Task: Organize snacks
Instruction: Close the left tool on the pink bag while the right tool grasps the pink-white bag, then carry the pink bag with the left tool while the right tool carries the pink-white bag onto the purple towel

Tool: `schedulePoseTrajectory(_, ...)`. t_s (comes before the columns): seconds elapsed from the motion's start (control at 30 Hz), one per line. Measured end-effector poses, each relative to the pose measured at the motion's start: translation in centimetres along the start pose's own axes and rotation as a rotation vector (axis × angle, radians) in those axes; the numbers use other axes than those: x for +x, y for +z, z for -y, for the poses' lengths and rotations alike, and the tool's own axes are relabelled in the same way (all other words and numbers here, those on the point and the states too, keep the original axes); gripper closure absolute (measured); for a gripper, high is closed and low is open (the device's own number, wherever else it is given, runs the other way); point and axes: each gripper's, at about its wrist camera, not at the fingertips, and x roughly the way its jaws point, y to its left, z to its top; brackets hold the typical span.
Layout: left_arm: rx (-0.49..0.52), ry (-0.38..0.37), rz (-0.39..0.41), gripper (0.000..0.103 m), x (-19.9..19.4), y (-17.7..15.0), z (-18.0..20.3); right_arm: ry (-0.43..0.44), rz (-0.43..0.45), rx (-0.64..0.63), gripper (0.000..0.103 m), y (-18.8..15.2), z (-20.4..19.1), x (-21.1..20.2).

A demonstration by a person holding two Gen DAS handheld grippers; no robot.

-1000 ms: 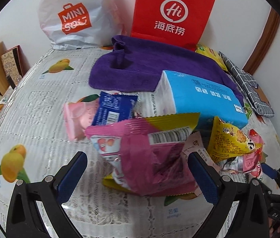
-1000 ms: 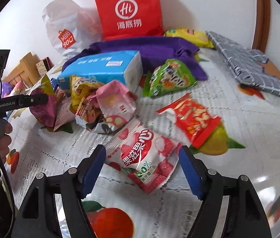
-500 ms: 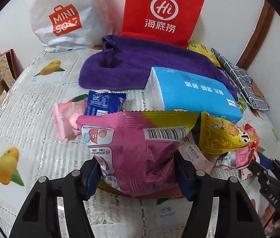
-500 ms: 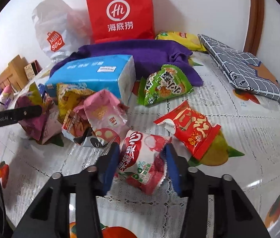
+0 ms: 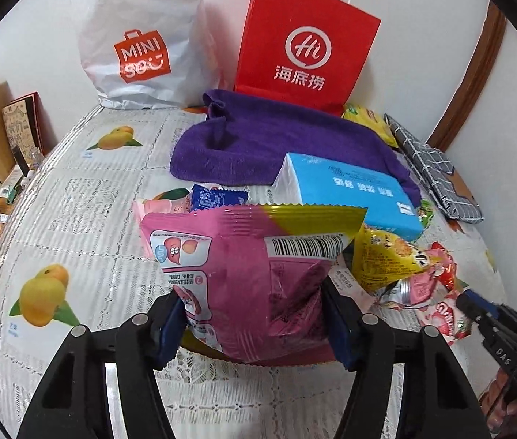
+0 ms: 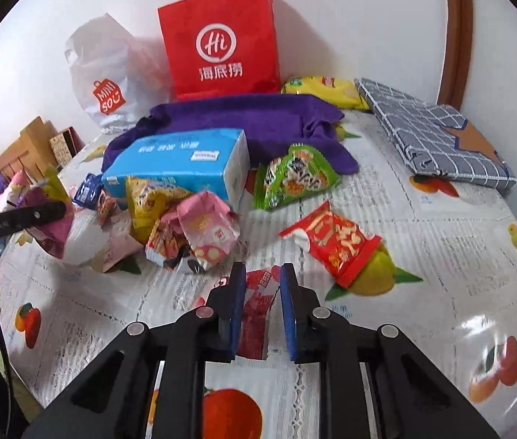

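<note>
Left gripper [image 5: 255, 320]: jaws at mid width, pads clamped on both sides of the pink-and-yellow snack bag [image 5: 255, 263], which stands upright between them, barcode facing you. It looks light, puffy and slick; the film will likely crumple and slide, so grip the lower body, not the crimped top seam.

Right gripper [image 6: 260, 309]: jaws have just been closing, now narrow, pinching the red-and-white lychee pouch [image 6: 256, 311] squeezed thin between the pads. Soft and probably light; the contents may shift, so lift gently.

Outward, right wrist view: red chip packet [image 6: 331, 243] at 1 o'clock, green packet [image 6: 295, 179] at 12, crumpled loose snacks [image 6: 192, 232] at 11, blue tissue pack [image 6: 181, 162] beyond them. Purple towel [image 6: 258, 117] and red paper bag [image 6: 222, 40] stand at 12, farthest back on the fruit-print tablecloth [image 6: 441, 256].
</note>
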Motion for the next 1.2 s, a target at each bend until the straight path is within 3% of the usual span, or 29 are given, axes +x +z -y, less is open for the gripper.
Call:
schedulePoseTrajectory(0.03,0.002,-0.003,0.004,0.04,-0.3,0.0,0.0,0.012,-0.013,0.012,0.077,-0.2,0.2,0.2)
schedulePoseTrajectory(0.13,0.004,-0.007,0.013,0.04,-1.0,-0.1,0.1,0.009,-0.039,0.032,0.038,-1.0,0.5,0.7)
schedulePoseTrajectory(0.5,0.006,-0.005,0.023,0.04,-2.2,-0.1,-0.3,-0.013,-0.059,0.037,0.032,-1.1,-0.6,3.3)
schedulePoseTrajectory(0.57,0.001,-0.002,0.022,0.04,-2.2,0.0,-0.4,-0.016,-0.055,0.029,0.033,-1.0,-0.9,3.6)
schedulePoseTrajectory(0.63,0.001,0.0,0.021,0.04,-2.2,0.1,-0.4,-0.009,-0.051,0.022,0.059,-0.8,-1.0,3.6)
schedulePoseTrajectory(0.67,0.003,0.002,0.021,0.04,-2.3,0.2,-0.4,-0.001,-0.052,0.019,0.065,-0.8,-1.1,3.6)
schedulePoseTrajectory(1.2,0.057,-0.034,0.044,0.04,-3.6,2.3,1.5,-0.007,0.036,-0.022,0.091,1.5,-1.3,-1.2)
